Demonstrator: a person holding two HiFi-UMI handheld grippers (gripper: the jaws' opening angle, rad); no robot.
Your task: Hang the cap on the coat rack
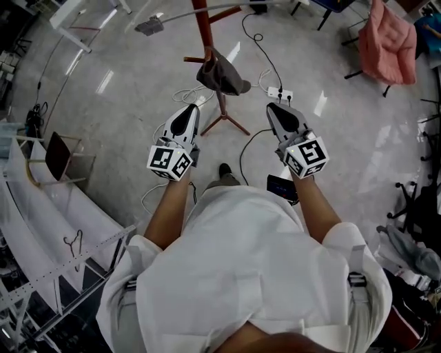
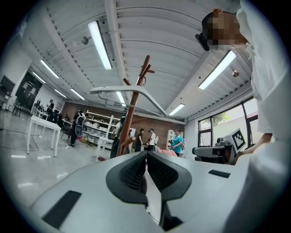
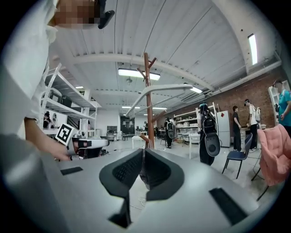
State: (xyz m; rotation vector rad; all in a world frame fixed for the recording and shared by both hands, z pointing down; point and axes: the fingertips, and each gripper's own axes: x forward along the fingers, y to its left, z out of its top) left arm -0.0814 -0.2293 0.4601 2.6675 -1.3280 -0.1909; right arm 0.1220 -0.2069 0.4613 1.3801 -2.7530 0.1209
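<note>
The coat rack (image 1: 202, 27) is a red-brown wooden pole on tripod feet, standing just ahead of me. A dark grey cap (image 1: 222, 74) hangs on one of its side pegs, clear of both grippers. My left gripper (image 1: 191, 109) is held in the air to the lower left of the cap, shut and empty. At the cap's lower right my right gripper (image 1: 273, 108) is also shut with nothing in it. The coat rack (image 2: 135, 98) rises beyond the closed left gripper (image 2: 146, 157). The right gripper view has the coat rack (image 3: 148, 91) above the closed right gripper (image 3: 143, 154).
A white power strip (image 1: 280, 93) and loose cables lie on the floor by the rack's feet (image 1: 224, 121). A pink padded chair (image 1: 388, 41) stands at the far right, a white table (image 1: 83, 21) at the far left, a small stand (image 1: 58, 157) at left. Several people stand in the background.
</note>
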